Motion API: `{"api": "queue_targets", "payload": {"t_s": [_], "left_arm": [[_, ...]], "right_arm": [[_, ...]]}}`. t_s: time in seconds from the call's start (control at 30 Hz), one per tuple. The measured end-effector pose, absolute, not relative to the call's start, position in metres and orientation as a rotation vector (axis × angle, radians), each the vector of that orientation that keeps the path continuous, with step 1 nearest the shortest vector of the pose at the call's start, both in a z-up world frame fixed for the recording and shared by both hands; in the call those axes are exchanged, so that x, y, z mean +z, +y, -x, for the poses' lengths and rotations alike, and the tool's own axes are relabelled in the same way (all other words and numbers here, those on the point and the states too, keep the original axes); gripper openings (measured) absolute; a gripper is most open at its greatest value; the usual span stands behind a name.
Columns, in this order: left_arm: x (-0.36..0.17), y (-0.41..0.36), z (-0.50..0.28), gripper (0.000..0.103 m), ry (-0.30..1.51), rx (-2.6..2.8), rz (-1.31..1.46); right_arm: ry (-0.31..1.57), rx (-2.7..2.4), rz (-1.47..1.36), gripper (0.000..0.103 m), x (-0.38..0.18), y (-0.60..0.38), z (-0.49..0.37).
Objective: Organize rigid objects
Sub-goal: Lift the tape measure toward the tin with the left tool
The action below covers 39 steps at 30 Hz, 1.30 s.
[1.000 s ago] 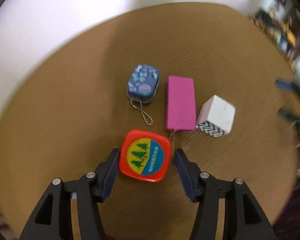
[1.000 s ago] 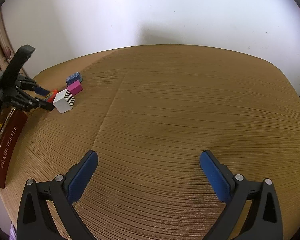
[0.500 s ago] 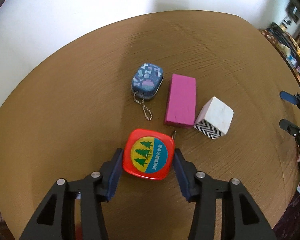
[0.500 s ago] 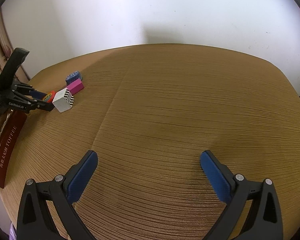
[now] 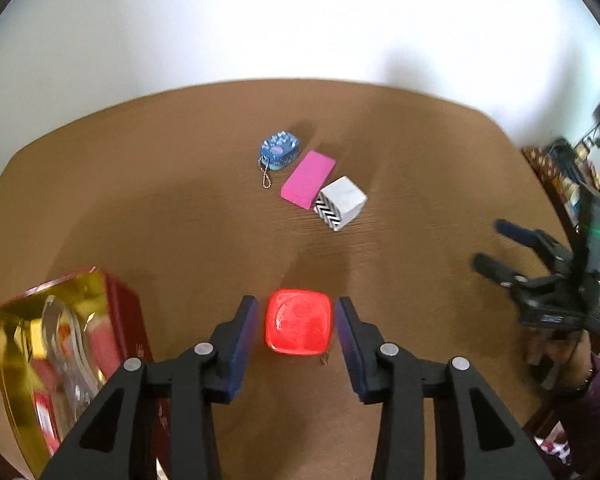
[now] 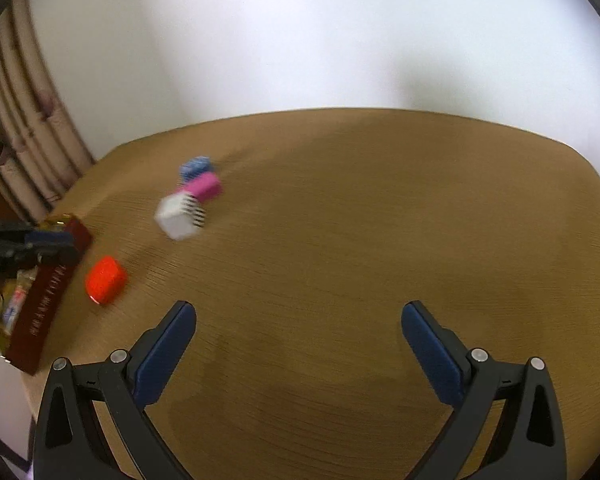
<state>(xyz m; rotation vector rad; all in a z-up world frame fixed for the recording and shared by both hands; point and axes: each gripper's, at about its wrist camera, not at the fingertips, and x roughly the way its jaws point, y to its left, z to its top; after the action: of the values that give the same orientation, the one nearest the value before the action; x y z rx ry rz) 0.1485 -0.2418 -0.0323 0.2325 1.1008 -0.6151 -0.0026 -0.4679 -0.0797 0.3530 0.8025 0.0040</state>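
A red square tape measure (image 5: 298, 327) shows its plain red face between the fingers of my left gripper (image 5: 296, 312). A gap is visible on each side of it, and the jaws are closing without pressing it. In the right wrist view the tape measure (image 6: 105, 280) lies on the wooden table (image 6: 380, 208), just off the left gripper (image 6: 66, 246). Farther back sit a blue keychain case (image 5: 279, 151), a pink block (image 5: 308, 179) and a white cube with a zigzag side (image 5: 341, 202), close together. My right gripper (image 6: 298, 312) hovers open with nothing between its fingers.
An open red and gold box (image 5: 60, 344) holding packets sits at the table's near left edge, beside the left gripper. The right gripper (image 5: 490, 242), held by a hand in a dark sleeve, is at the table's right edge. Shelves stand beyond it.
The left gripper pulled back and up from the group and its jaws narrowed. The tape measure now shows its plain red side instead of the tree label. The gold box came into view.
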Motion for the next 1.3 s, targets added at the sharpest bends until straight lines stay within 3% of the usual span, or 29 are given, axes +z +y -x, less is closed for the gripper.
{"api": "queue_targets", "payload": {"t_s": [0.13,0.43,0.53,0.83,0.97,1.03,1.3], "left_arm": [[-0.031,-0.241,-0.120,0.041,1.071,-0.587,-0.247],[-0.066,-0.276,-0.139,0.044,1.111,-0.551,-0.450],[-0.076,-0.284,-0.144,0.051,1.151,-0.600,-0.427],[-0.097,-0.293,-0.156,0.054,1.190,-0.640,-0.406],[-0.098,-0.280,-0.159,0.053,1.210,-0.693,-0.306],[-0.113,-0.276,-0.162,0.051,1.305,-0.718,-0.247],[-0.114,-0.279,-0.152,0.048,1.227,-0.677,-0.285]], "right_arm": [[0.805,0.069,-0.282,0.102,-0.068,-0.437,-0.031],[0.784,0.051,-0.385,0.102,-0.080,-0.447,-0.020],[0.791,0.060,-0.398,0.102,-0.084,-0.448,-0.022],[0.792,0.083,-0.346,0.102,-0.084,-0.438,-0.024],[0.811,0.081,-0.360,0.102,-0.085,-0.438,-0.027],[0.809,0.088,-0.352,0.102,-0.083,-0.435,-0.030],[0.771,0.132,-0.238,0.102,-0.056,-0.415,-0.058]]}}
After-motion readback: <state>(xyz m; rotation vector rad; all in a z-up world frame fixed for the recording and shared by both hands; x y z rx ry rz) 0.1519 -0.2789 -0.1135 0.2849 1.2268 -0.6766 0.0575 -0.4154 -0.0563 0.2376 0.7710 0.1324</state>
